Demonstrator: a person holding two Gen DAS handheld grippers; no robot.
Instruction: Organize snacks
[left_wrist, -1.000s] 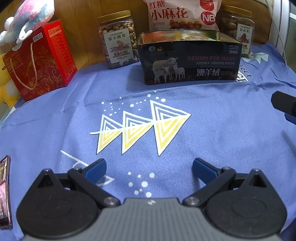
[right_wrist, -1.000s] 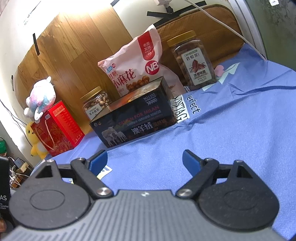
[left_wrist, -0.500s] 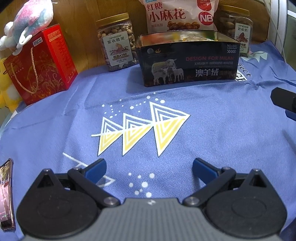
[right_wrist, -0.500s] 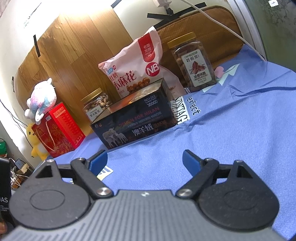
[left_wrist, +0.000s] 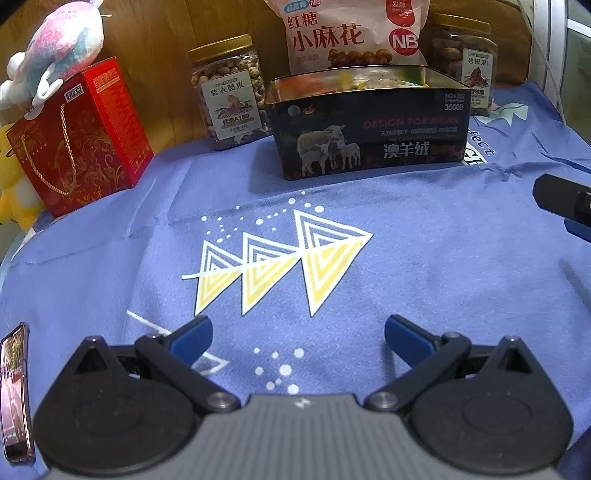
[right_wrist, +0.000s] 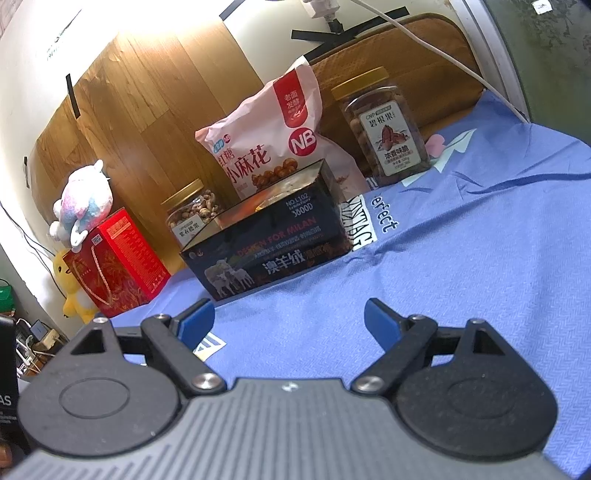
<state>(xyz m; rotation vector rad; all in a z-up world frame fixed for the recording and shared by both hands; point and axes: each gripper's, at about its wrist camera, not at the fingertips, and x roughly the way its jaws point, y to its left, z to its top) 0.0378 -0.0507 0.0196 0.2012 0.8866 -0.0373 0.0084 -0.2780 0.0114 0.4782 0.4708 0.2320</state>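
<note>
We see a blue printed cloth (left_wrist: 424, 258) covering the work surface, with the snacks ranged along its far edge against a wooden panel (right_wrist: 147, 110). Compared with a second ago, the left wrist view has drawn slightly back and tilted, so the whole row sits a little lower and farther off; nothing on the cloth has shifted. The open dark rectangular tin printed with sheep (left_wrist: 369, 125) stands at centre, coloured contents just visible above its rim. Behind it leans the pink-and-white bag of fried dough twists (left_wrist: 351, 33), flanked by a gold-lidded clear jar of nuts (left_wrist: 229, 88) on the left and a second gold-lidded jar of pecans (right_wrist: 384, 125) on the right. A red gift box with a rope handle (left_wrist: 77, 136) carries a pastel plush toy (left_wrist: 62, 48). The left gripper (left_wrist: 298, 332) and right gripper (right_wrist: 290, 321) both remain spread wide and empty above the cloth.
</note>
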